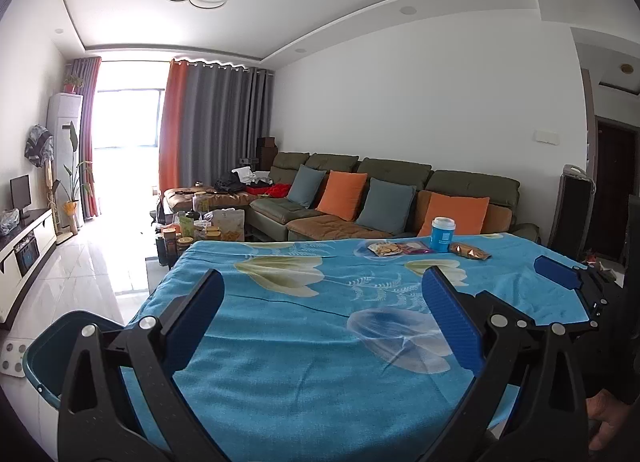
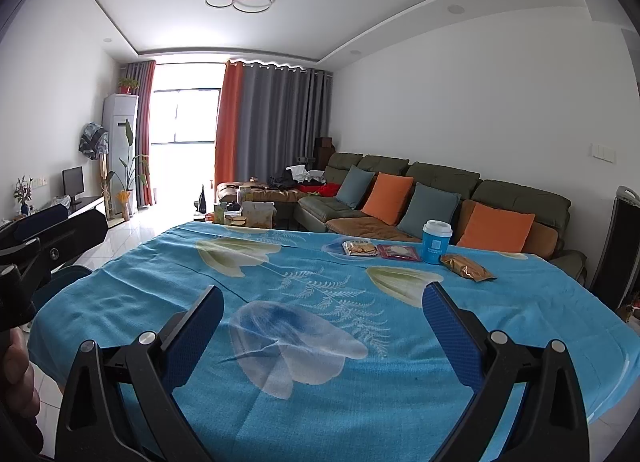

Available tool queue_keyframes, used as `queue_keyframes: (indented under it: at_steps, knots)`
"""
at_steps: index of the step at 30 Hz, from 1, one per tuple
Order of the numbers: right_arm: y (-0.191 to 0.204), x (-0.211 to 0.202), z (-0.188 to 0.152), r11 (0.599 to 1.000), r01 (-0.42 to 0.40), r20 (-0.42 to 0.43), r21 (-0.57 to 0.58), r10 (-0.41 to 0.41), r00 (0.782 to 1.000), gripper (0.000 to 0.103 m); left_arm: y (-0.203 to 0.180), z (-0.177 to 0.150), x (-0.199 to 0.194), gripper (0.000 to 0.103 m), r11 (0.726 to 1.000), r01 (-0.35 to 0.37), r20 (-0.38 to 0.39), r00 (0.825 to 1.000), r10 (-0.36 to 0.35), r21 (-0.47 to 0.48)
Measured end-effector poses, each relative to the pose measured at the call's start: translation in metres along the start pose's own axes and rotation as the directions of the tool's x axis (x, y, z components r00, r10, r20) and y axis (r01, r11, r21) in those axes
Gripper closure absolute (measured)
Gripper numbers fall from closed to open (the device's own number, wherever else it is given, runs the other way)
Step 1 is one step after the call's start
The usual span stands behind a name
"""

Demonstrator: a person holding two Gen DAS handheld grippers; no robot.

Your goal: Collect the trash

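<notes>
On the far side of the table covered in a blue flowered cloth point(image 1: 304, 342) point(image 2: 320, 302) lies the trash: a blue paper cup with a white lid point(image 1: 442, 234) point(image 2: 436, 242), a gold wrapper point(image 1: 469, 251) point(image 2: 466, 267), a red wrapper point(image 1: 416, 247) point(image 2: 399, 252) and a clear snack packet point(image 1: 386, 249) point(image 2: 360, 248). My left gripper point(image 1: 322, 286) hovers open over the near edge, nothing between its fingers. My right gripper point(image 2: 324, 300) is open too and empty, well short of the trash. A dark teal bin point(image 1: 60, 346) stands on the floor at the table's left.
A green sofa point(image 1: 400, 198) with orange and grey cushions runs behind the table. A cluttered low coffee table point(image 1: 200, 230) stands beyond the far left corner. White tiled floor point(image 1: 80, 274) lies to the left. A dark chair point(image 2: 616, 254) stands at the right.
</notes>
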State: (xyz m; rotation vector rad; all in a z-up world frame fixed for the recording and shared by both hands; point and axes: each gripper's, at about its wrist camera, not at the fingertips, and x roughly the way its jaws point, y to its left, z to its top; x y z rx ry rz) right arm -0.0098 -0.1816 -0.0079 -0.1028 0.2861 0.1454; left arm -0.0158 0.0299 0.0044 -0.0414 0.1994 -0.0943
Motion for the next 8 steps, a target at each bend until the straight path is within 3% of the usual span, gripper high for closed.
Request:
queue_keyframes:
  at_steps: [8]
  knots:
    - [-0.0084, 0.0071, -0.0017, 1.000, 0.011, -0.013, 0.027, -0.010, 1.000, 0.007, 0.0004, 0.0000, 0.0079, 0.006, 1.000, -0.016, -0.022, 1.000, 0.016, 0.008]
